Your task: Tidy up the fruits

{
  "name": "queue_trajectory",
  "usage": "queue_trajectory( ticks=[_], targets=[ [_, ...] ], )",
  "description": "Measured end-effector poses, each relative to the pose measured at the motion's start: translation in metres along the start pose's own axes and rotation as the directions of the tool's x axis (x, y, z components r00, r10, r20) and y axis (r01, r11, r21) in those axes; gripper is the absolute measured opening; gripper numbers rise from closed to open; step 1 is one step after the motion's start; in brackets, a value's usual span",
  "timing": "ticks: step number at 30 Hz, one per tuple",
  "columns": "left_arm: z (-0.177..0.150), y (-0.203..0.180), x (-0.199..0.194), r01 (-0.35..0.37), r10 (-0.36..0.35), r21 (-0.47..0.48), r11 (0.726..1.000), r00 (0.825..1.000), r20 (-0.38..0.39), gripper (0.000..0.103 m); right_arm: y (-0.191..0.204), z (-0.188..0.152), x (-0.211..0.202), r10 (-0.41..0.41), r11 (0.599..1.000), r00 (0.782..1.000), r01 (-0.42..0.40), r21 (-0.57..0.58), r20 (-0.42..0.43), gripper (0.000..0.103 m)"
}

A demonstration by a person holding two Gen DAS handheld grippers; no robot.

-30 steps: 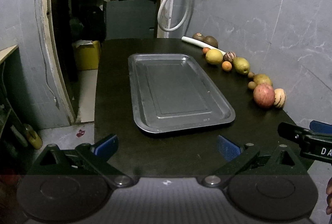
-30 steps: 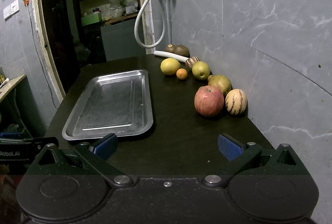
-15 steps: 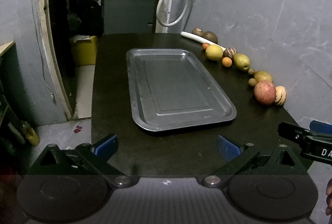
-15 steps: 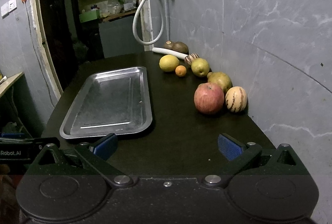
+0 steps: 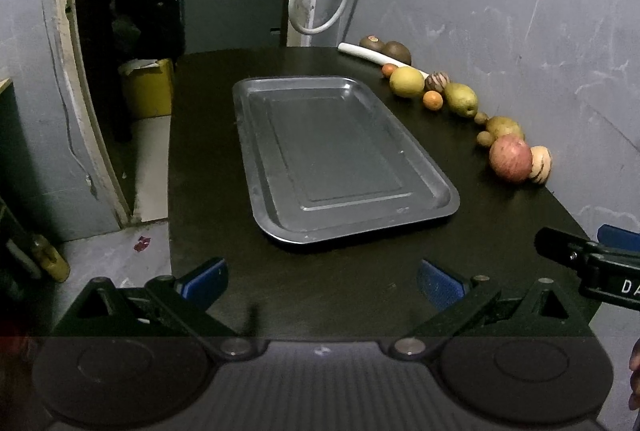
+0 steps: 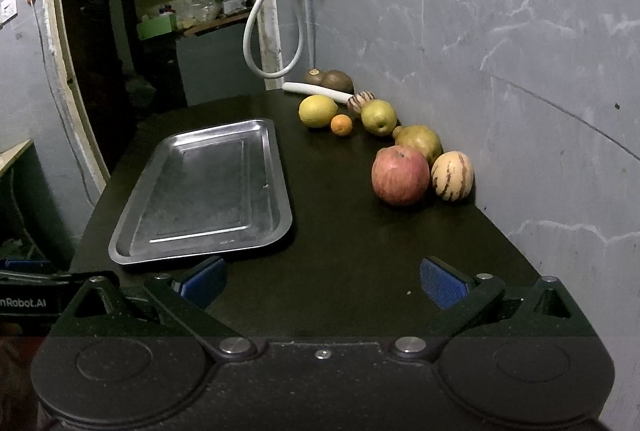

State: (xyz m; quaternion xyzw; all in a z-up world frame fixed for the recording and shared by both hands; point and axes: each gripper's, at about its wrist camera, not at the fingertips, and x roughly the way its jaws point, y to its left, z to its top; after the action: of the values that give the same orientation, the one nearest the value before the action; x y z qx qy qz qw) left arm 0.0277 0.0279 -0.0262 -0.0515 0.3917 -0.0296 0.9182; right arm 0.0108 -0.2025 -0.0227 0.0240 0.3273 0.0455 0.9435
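Note:
An empty metal tray (image 5: 340, 159) (image 6: 208, 191) lies on a dark table. Along the wall runs a row of fruit: a red apple (image 6: 400, 175) (image 5: 511, 159), a striped melon (image 6: 452, 175), a yellow pear (image 6: 420, 141), a green pear (image 6: 379, 117), a small orange (image 6: 341, 125) and a lemon (image 6: 318, 111). My left gripper (image 5: 322, 283) hovers open over the table's near edge, in front of the tray. My right gripper (image 6: 324, 283) is open too, nothing between its fingers, with the apple ahead and to the right.
Two brown fruits (image 6: 328, 79) and a white tube (image 6: 316, 92) lie at the far end of the row. A white hose (image 6: 272, 31) hangs on the grey wall. Left of the table is a doorway with a yellow bin (image 5: 148, 87) on the floor.
Both views have tilted and shifted slightly, with the table sitting a little lower and farther in frame. Fruit and tray have not moved. Both grippers stay open.

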Motion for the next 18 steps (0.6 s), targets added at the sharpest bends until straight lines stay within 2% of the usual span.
queue_trajectory(
  ticks=[12,18],
  targets=[
    [0.006,0.001,0.023,-0.034,0.037,0.034,0.999,0.995,-0.097,0.103,0.003,-0.004,0.006,-0.040,0.999,0.999,0.040,0.000,-0.034,0.102],
    [0.034,-0.011,0.039,0.024,-0.026,-0.014,1.000,0.994,-0.106,0.102,-0.009,0.000,0.010,-0.090,0.996,0.995,0.090,-0.017,-0.042,0.102]
  ],
)
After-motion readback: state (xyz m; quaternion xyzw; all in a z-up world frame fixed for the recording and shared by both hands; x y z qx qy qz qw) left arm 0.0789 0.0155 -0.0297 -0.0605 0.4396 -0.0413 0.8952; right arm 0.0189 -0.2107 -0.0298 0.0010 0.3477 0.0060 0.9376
